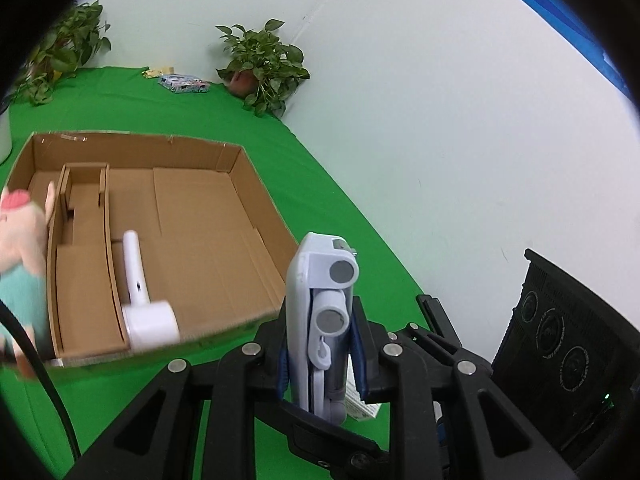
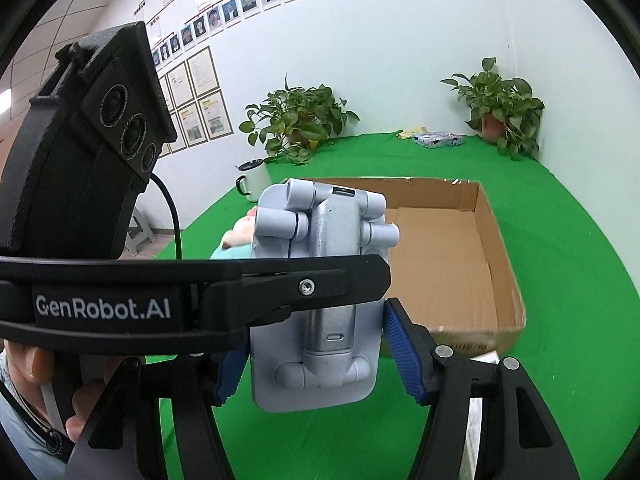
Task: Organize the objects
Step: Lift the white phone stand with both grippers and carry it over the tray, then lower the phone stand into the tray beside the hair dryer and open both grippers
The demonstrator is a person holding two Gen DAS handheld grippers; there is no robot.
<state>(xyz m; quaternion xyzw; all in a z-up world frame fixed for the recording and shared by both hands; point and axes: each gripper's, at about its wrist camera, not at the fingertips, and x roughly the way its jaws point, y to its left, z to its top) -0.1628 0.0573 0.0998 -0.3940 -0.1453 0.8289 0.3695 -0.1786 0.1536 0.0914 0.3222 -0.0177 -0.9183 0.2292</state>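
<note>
Phone stand (image 1: 320,320), folded and light blue-grey, is clamped edge-on in the left fingers (image 1: 322,360) and loosely flanked by the right fingers (image 2: 316,360) (contact unclear), above the desk (image 1: 340,208) beside the cardboard box (image 1: 256,184), which holds 1 white handheld device (image 1: 140,292) so far.

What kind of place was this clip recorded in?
Probably an office room set up for data collection. A green cloth covers the table, staff portrait photos and framed certificates hang on the wall, and potted plants stand at the table's far edge.
</note>
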